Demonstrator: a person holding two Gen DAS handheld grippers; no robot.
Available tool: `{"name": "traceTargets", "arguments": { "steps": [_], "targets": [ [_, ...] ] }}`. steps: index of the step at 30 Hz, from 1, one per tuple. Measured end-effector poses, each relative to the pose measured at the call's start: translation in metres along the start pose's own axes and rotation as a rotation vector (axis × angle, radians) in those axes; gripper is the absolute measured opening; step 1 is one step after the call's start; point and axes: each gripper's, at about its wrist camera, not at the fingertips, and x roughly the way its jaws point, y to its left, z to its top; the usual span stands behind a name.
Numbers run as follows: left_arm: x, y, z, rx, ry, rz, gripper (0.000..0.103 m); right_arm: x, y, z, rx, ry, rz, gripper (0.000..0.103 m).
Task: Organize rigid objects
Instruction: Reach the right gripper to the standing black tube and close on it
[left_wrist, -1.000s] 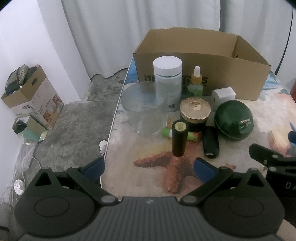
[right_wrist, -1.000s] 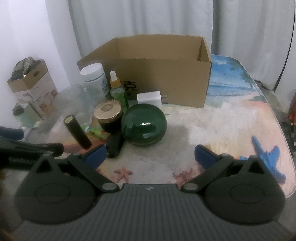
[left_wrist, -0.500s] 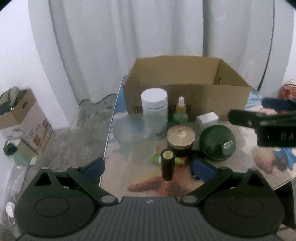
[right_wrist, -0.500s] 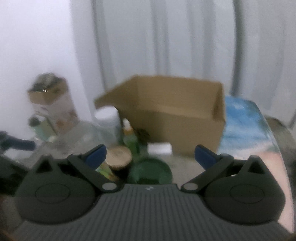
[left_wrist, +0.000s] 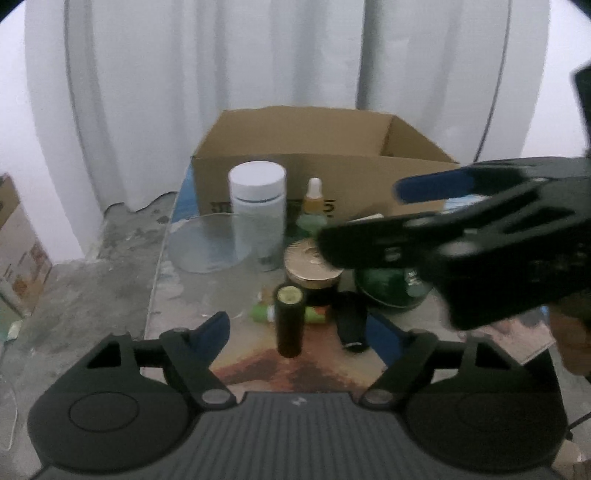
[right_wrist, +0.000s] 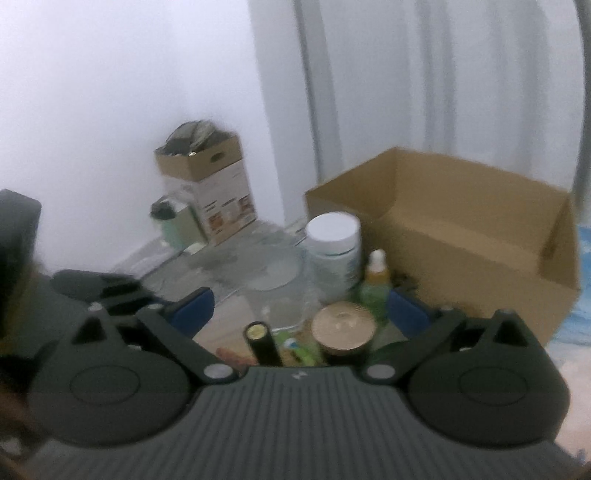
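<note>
Against an open cardboard box (left_wrist: 314, 162) (right_wrist: 461, 221) stand a white-lidded jar (left_wrist: 257, 206), a dropper bottle (left_wrist: 314, 206), a gold-lidded jar (left_wrist: 310, 262), a green round container (left_wrist: 388, 291) and an upright black tube (left_wrist: 290, 321) (right_wrist: 262, 343). My left gripper (left_wrist: 297, 332) hangs just short of the tube. Its jaws are closing, the tube stands in line with the gap, and the pads do not touch it. My right gripper (right_wrist: 299, 312) (left_wrist: 360, 218) hovers over the cluster from the right. Its jaws are closing a little, with nothing pressed between them.
A clear glass vessel (left_wrist: 207, 243) stands at the table's left edge, with grey floor beyond. A small green tube (left_wrist: 314, 315) and a black object (left_wrist: 351, 325) lie beside the black tube. A filled carton (right_wrist: 207, 173) sits on the floor by the wall. White curtains hang behind.
My left gripper's jaws have narrowed and its view has tilted upward. My right gripper has risen and swung left, and now crosses the left wrist view above the green container.
</note>
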Motion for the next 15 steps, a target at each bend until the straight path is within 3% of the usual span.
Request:
{"name": "traceTargets", "arguments": {
  "steps": [2,5,8,15],
  "targets": [
    [0.003,-0.001,-0.002,0.009,-0.002,-0.013,0.077,0.005,0.003,-0.003,0.004,0.024,0.019,0.085],
    [0.003,0.001,-0.004,0.019,-0.012,-0.028,0.061,0.013,0.008,-0.005,-0.004,0.055,0.034,0.066],
    [0.006,0.001,-0.005,0.027,-0.019,-0.032,0.058,0.022,0.011,-0.007,-0.011,0.086,0.047,0.054],
    [0.009,0.007,-0.004,0.016,-0.029,-0.052,0.054,0.035,0.018,-0.009,-0.029,0.142,0.084,0.047]
  ]
}}
